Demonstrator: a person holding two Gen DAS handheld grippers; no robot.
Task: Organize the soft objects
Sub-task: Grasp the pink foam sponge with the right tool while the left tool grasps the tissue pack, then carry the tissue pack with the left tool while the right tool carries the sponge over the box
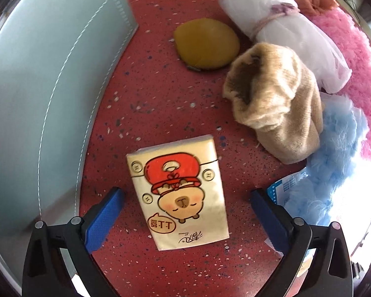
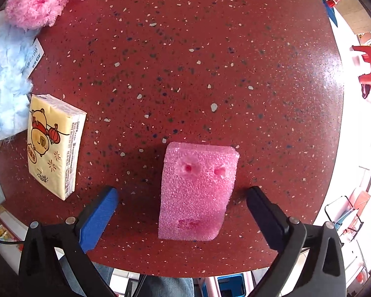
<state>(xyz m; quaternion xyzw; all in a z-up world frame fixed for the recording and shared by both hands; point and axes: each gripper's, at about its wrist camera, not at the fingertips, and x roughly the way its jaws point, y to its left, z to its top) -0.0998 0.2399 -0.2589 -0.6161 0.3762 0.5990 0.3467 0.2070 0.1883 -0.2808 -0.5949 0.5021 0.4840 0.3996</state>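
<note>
Tissue pack (image 1: 179, 198): cream plastic-wrapped rectangle with a cartoon animal in a red cap; lies flat on the bench (image 1: 160, 99), between the fingers of the left gripper (image 1: 185, 212) and apart from both pads.
Left gripper: points down over the pack; jaws spread wide, nothing pinched; blue ribbed pad on the left finger (image 1: 104, 220), dark finger on the right.
Pale panel (image 1: 49, 86): smooth, light blue-grey, stitched dashed line; stands along the left side of the bench.
Yellow pad (image 1: 206, 43): rounded, flattened, matte; beyond the pack, well apart from it.
Beige knit item (image 1: 277, 101): soft ribbed fabric with an open fuzzy mouth; right of the yellow pad.
White roll (image 1: 284, 27): gauzy white fabric tied with a pink cord; behind the beige item, touching it.
Pink fluffy item (image 1: 353, 57): long shaggy pile; at the right edge.
Blue fluffy item (image 1: 334, 153): pale shaggy pile; below the pink one, just beside the beige item.
Second tissue pack (image 2: 53, 146): same cream wrap and cartoon; flat at the left of the right wrist view, next to blue fluff.
Pink foam block (image 2: 197, 193): porous, coarse-celled, rectangular with two round dents; rests on the bench between the right gripper (image 2: 183, 210) fingers, not touched.
Right gripper: aimed steeply down; jaws spread wide, holding nothing.
Bench: red speckled stone-like surface, glossy.
</note>
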